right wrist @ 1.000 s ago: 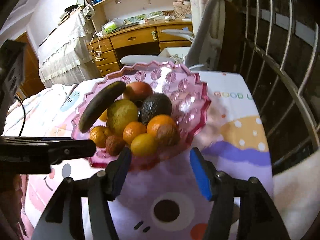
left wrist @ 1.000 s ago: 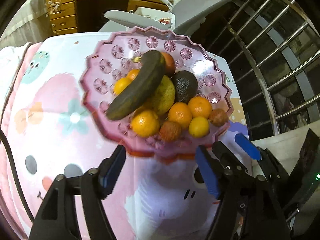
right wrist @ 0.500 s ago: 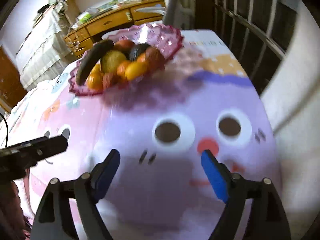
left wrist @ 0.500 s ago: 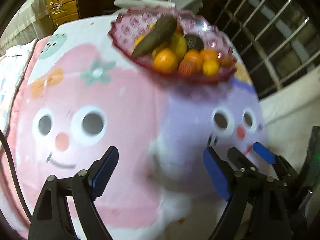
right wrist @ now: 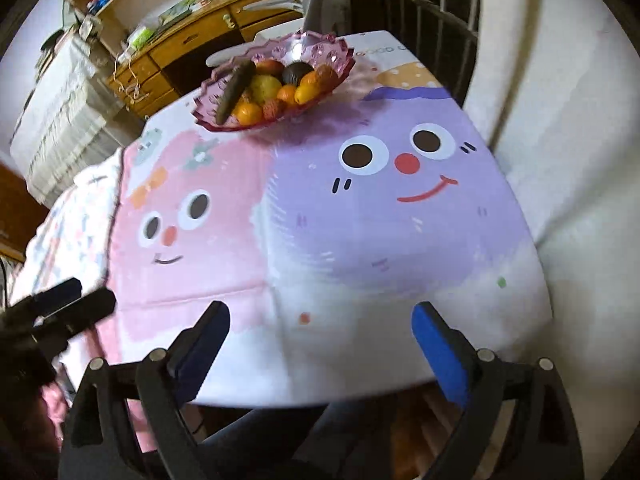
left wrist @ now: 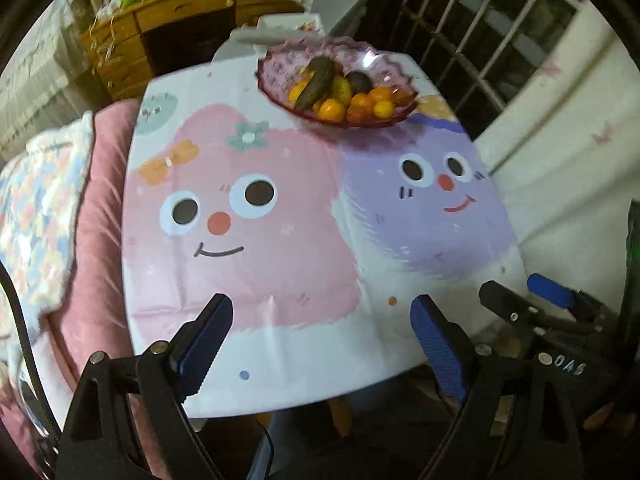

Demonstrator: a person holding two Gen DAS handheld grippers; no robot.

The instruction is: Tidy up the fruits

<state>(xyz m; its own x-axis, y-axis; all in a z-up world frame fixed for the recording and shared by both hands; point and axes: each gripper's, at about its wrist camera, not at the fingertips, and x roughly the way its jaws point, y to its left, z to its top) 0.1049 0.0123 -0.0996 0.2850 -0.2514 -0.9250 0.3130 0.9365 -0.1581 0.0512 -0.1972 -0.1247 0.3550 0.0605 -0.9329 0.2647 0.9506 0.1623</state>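
Right wrist: tablecloth (right wrist: 400, 240) edge lettering blurred, unreadable.

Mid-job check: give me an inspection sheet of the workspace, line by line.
Surface: table under a cartoon-face cloth, otherwise bare.
Job's things: pink bowl at the far edge, heaped with fruit: oranges, a dark banana, an avocado.
Clutter: nothing seen on the table.
Grippers: left hand-held gripper and right hand-held gripper both over the near edge, jaws opening, nothing between them.
Cables: black cable at the left view's edge.
Surroundings: wooden desk, chair, barred window, pink cushion.
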